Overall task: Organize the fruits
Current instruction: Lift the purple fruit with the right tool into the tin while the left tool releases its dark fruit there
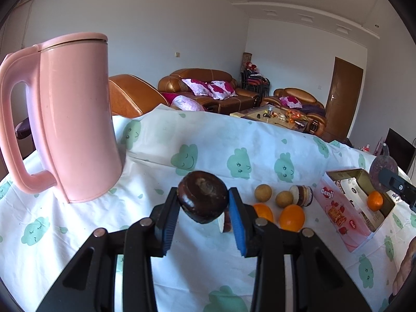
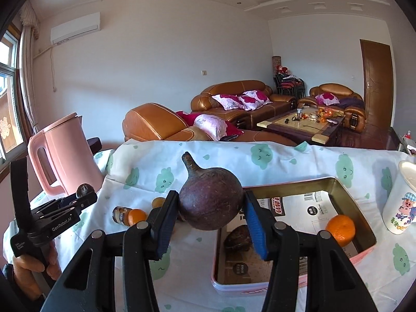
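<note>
Left wrist view: the left gripper [image 1: 203, 209] sits at lower centre, its blue pads clamped on a dark brown mangosteen [image 1: 202, 196] held above the cloud-print tablecloth [image 1: 78, 234]. Right of it lie two oranges [image 1: 291, 217], two longans [image 1: 263, 193] and a cut mangosteen half [image 1: 301, 195]. The pink tin box [image 1: 338, 221] at the right edge holds one tangerine [image 1: 375, 200]. A pink kettle [image 1: 70, 119] fills the left.

Right wrist view: the right gripper [image 2: 211, 217] pinches a purple-brown, stemmed passion fruit [image 2: 210, 200] at centre frame, over the box's near-left rim [image 2: 234, 283].

Judged step: carrying fruit to the box. Next, move the right gripper further over the box, lower and release.
</note>
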`<state>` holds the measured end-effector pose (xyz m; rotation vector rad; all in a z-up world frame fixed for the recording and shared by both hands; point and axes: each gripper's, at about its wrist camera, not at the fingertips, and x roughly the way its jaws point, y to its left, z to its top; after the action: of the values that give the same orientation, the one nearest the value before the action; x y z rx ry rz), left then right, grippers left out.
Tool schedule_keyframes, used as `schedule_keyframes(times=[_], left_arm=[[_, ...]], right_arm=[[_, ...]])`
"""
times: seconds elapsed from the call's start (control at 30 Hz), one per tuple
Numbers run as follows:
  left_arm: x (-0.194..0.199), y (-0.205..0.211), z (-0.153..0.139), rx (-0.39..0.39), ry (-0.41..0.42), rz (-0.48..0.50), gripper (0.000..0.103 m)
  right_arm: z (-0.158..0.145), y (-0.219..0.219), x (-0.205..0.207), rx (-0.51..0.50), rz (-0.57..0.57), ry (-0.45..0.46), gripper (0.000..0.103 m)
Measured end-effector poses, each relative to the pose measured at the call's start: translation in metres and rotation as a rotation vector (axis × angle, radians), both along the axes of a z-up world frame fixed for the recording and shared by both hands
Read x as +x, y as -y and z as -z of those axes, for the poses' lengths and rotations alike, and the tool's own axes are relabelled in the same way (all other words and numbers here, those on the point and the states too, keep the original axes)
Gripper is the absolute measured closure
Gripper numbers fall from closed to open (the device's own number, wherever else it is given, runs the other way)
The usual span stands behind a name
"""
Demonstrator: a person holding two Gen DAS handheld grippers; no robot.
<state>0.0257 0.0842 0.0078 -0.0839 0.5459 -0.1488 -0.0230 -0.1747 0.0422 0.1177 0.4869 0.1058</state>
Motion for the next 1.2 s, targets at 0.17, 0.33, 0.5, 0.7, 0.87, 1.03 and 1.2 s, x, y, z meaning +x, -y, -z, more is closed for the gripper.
schedule_keyframes(times=[0.17,0.33,0.5,0.7,0.87,1.03,1.2], left_arm=[[0.0,0.016,0.002,-0.024,-0.029,0.023,0.064],[-0.005,0.051,-0.001,-0.007,-0.025,0.086,0.064],[-0.012,0.1,-0.009,0.013,-0.004,0.183,0.064],[-0.019,0.169,-0.014,0.048,0.014,0.289,0.064],[-0.024,0.222,-0.012,0.086,0.01,0.356,0.064],[-0.022,0.256,-0.003,0.103,-0.035,0.379,0.064],[-0.018,0.272,0.006,0.133,-0.072,0.383,0.064]], right_arm=[[0.005,0.022,-0.007,-0.023,0.04,-0.017,0.051],[-0.005,0.055,-0.015,-0.019,0.118,0.019,0.051],[-0.009,0.086,-0.019,-0.08,0.215,0.044,0.051],[-0.003,0.122,-0.011,-0.047,0.276,0.006,0.051],[0.005,0.137,-0.002,-0.06,0.302,-0.023,0.051],[0.014,0.143,0.007,-0.071,0.3,-0.062,0.051],[0.023,0.142,0.017,-0.072,0.275,-0.095,0.05]])
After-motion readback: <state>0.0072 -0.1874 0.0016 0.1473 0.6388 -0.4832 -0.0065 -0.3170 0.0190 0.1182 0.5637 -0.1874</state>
